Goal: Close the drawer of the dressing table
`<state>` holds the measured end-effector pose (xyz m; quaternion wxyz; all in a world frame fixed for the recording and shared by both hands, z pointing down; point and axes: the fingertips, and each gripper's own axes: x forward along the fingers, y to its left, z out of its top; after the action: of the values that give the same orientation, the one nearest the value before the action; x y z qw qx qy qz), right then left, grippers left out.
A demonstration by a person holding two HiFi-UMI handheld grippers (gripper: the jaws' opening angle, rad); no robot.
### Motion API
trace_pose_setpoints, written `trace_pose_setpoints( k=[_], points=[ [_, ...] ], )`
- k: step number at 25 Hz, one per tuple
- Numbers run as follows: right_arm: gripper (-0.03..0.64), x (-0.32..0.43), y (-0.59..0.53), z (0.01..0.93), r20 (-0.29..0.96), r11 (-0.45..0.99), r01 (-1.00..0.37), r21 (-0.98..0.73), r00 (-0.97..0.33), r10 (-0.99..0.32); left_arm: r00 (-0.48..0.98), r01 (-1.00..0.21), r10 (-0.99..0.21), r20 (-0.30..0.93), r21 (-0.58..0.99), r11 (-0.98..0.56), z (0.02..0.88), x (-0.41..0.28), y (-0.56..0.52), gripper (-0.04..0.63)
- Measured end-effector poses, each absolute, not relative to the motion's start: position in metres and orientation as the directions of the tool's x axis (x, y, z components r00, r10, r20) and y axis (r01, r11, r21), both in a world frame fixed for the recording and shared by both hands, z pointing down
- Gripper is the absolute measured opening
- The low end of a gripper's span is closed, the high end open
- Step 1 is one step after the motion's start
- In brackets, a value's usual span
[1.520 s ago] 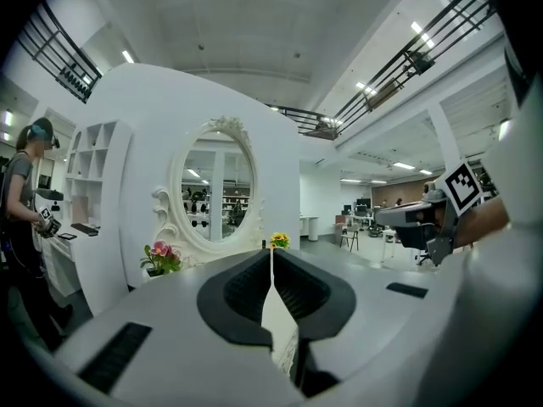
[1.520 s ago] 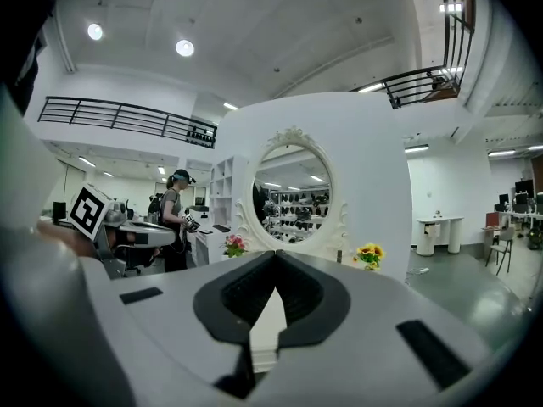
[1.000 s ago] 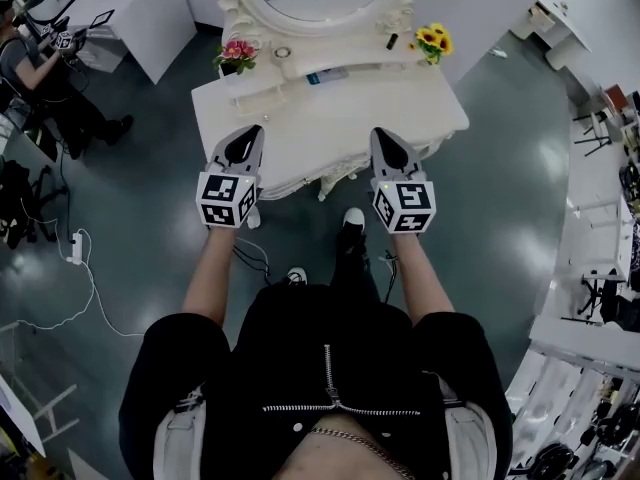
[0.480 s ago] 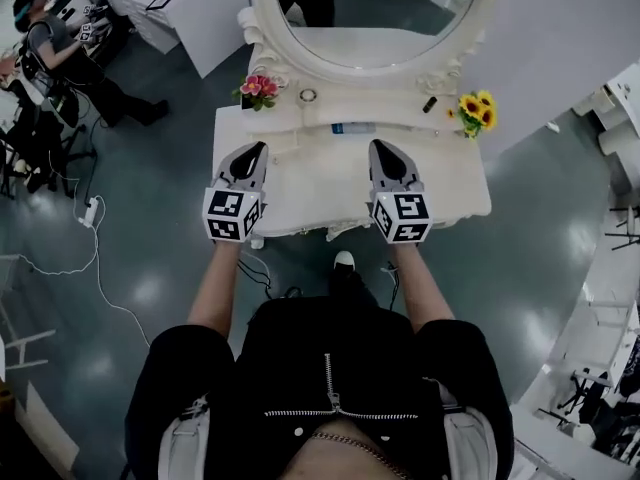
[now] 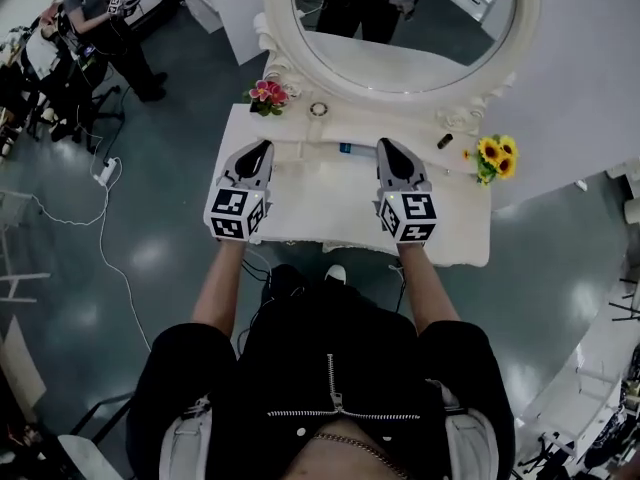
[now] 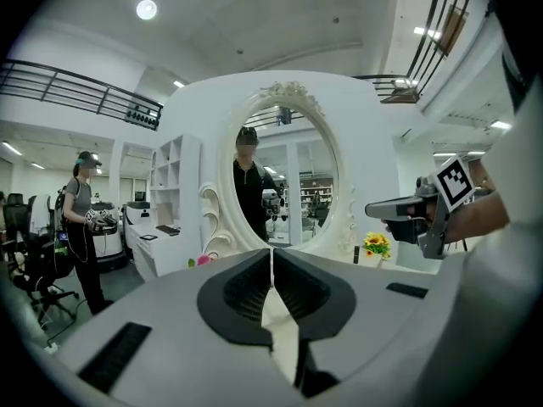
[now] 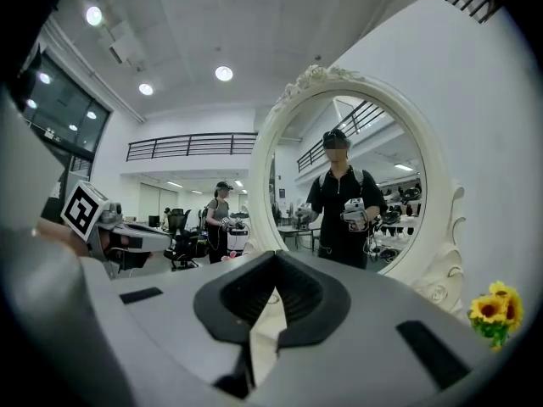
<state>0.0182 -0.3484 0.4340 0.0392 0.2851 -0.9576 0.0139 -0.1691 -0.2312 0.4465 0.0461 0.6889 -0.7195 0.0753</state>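
Jaws are sitting pressed together on both the left gripper [image 5: 263, 149] and the right gripper [image 5: 387, 149], with nothing pinched in either. We are holding both about level, side by side and apart, tips pointing toward the mirror [image 5: 400, 28].

Versus a second ago, we are closing in on the dressing table [image 5: 330, 208]. Back then the grippers were hanging at its near edge, with their marker cubes out over the floor. Now both are riding fully above the tabletop, tips near the raised back ledge. The mirror is filling far more of the head view. Our reflection is showing in it in both gripper views.

Drawer: we are not seeing it in any view. The tabletop's near edge is hiding whatever sits under it, so whether it is out or in, we cannot tell.

Pink flowers [image 5: 268, 93] are standing at the ledge's left end and sunflowers [image 5: 497, 158] at its right. Another person [image 5: 100, 18] is standing well off to the left.
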Motion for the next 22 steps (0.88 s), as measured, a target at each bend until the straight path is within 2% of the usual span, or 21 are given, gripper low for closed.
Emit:
trace_pose_setpoints(
  k=[15,19,22],
  points=[
    [0.003,0.002,-0.368,0.459,0.123,0.863,-0.505,-0.023,-0.858,-0.499,-0.103,-0.994,-0.984,0.142,-0.045,0.098,0.452,-0.175,-0.252,0.034],
    [0.003,-0.002,-0.368,0.462,0.133,0.868,-0.497,-0.021,-0.862,-0.49,-0.104,-0.995,-0.985,0.138,-0.007,0.104,0.455,-0.18,-0.251,0.174],
    [0.003,-0.007,-0.368,0.463,0.136,0.872,-0.489,-0.017,-0.865,-0.482,-0.121,-0.992,-0.981,0.154,0.013,0.125,0.463,-0.19,-0.248,0.179]
  ],
)
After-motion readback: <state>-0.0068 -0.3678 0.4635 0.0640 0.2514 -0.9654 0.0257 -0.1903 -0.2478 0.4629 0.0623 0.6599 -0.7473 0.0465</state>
